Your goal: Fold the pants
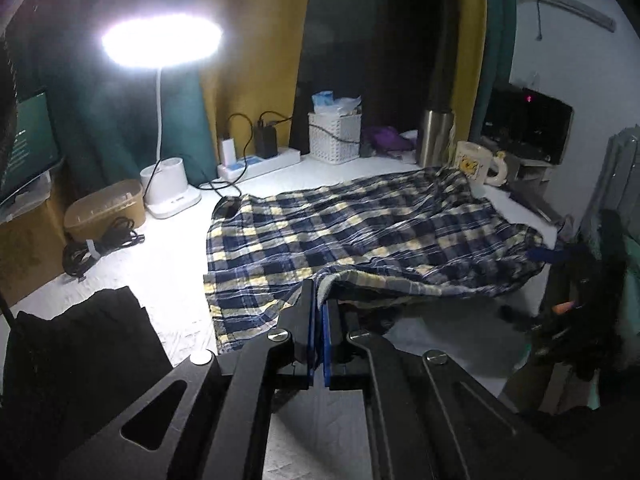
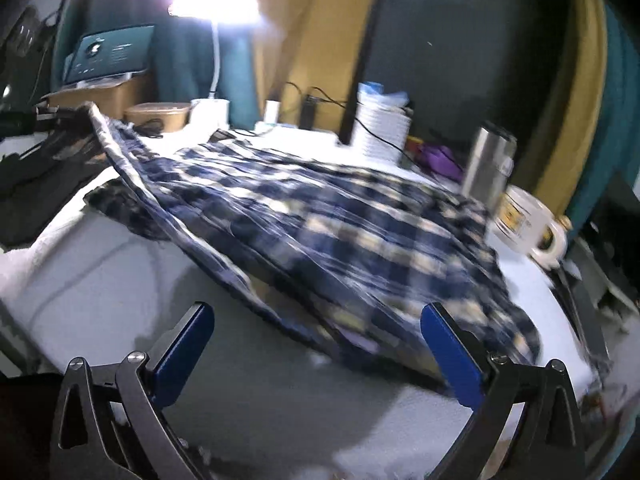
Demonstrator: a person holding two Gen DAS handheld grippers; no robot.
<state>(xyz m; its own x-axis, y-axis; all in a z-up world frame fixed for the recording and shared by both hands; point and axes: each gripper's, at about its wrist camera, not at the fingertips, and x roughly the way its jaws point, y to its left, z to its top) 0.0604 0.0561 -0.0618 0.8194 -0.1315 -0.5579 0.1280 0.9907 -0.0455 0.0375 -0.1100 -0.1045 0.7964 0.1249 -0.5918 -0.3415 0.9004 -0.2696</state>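
Observation:
The blue, yellow and white plaid pants [image 1: 360, 224] lie spread on the white table [image 1: 168, 264]. My left gripper [image 1: 320, 292] is shut on the near edge of the pants and lifts it off the table. In the right wrist view the pants [image 2: 340, 232] are blurred, with one edge raised to the upper left. My right gripper [image 2: 316, 320] is open and empty, just in front of the near edge of the pants.
A lit desk lamp [image 1: 162, 40], a brown box [image 1: 104, 208], a power strip [image 1: 260, 160] with cables, a white basket [image 1: 334, 136], a steel flask [image 1: 434, 136] and a mug [image 1: 478, 162] ring the table's back. A black cloth [image 1: 80, 352] lies at front left.

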